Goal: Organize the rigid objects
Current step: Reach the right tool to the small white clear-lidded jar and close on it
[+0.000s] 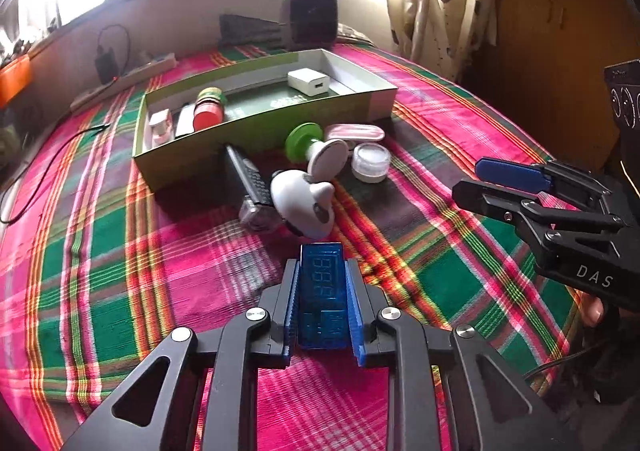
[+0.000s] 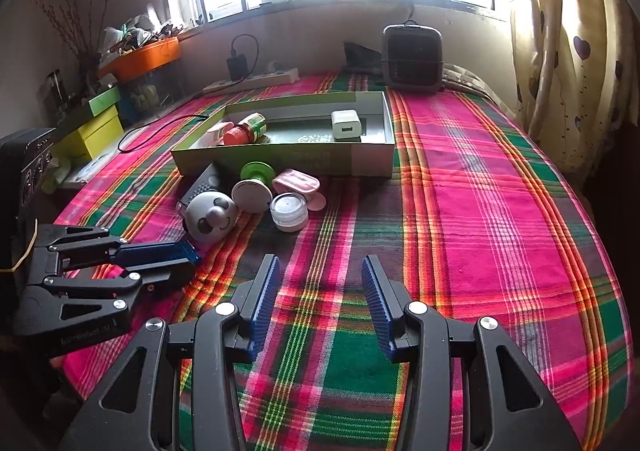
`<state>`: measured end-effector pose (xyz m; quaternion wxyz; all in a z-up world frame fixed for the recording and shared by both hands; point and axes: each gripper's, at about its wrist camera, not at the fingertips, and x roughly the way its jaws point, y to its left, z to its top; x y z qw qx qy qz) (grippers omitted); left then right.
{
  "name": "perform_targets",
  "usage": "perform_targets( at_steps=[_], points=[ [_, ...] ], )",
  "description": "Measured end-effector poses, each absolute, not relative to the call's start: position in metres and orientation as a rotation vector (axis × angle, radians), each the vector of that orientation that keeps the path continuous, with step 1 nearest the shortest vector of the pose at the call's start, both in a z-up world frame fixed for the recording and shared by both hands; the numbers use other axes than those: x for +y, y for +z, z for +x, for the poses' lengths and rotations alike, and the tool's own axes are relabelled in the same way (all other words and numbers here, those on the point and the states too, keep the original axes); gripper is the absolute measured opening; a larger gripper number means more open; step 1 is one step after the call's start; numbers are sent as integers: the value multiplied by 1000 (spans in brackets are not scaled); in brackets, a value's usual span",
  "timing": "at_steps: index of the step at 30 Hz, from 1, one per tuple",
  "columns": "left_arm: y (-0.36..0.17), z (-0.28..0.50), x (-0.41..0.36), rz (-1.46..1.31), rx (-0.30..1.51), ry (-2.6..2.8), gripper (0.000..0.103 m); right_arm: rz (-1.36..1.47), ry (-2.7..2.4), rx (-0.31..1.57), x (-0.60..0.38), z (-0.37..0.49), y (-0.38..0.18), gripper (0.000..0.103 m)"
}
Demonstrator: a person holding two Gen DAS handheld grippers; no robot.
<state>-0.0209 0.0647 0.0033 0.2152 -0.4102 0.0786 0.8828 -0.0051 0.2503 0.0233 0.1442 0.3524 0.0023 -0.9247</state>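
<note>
My left gripper (image 1: 322, 263) is shut on a translucent blue USB meter (image 1: 322, 291) with a digit display, held above the plaid cloth; it also shows in the right wrist view (image 2: 188, 257). My right gripper (image 2: 320, 267) is open and empty over the cloth; it shows in the left wrist view (image 1: 468, 177). Ahead stands an open green box (image 1: 256, 131) (image 2: 280, 157) holding a white charger (image 1: 309, 81), a red-capped jar (image 1: 208, 113) and small items. In front of it lie a panda toy (image 1: 304, 203), a dark remote (image 1: 246, 175), a green-and-white spool (image 1: 316, 147), a pink case (image 1: 354, 132) and a clear jar (image 1: 371, 161).
A small dark heater (image 2: 412, 57) stands at the back by the window. A power strip (image 2: 252, 81) with a plugged adapter and a black cable (image 2: 160, 125) lie back left. Green and yellow boxes (image 2: 92, 127) and an orange tray (image 2: 140, 57) sit left. Curtains hang right.
</note>
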Motion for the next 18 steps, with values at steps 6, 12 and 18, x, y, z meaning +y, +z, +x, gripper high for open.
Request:
perform_targets(
  at_steps=[6, 12, 18],
  points=[
    [3, -25, 50, -1146, 181, 2485, 21, 1027, -2655, 37, 242, -11, 24, 44],
    [2, -32, 35, -1161, 135, 2526, 21, 1049, -2635, 68, 232, -23, 23, 44],
    [2, -37, 23, -1171, 102, 2554, 21, 1089, -2599, 89, 224, -36, 21, 44]
  ],
)
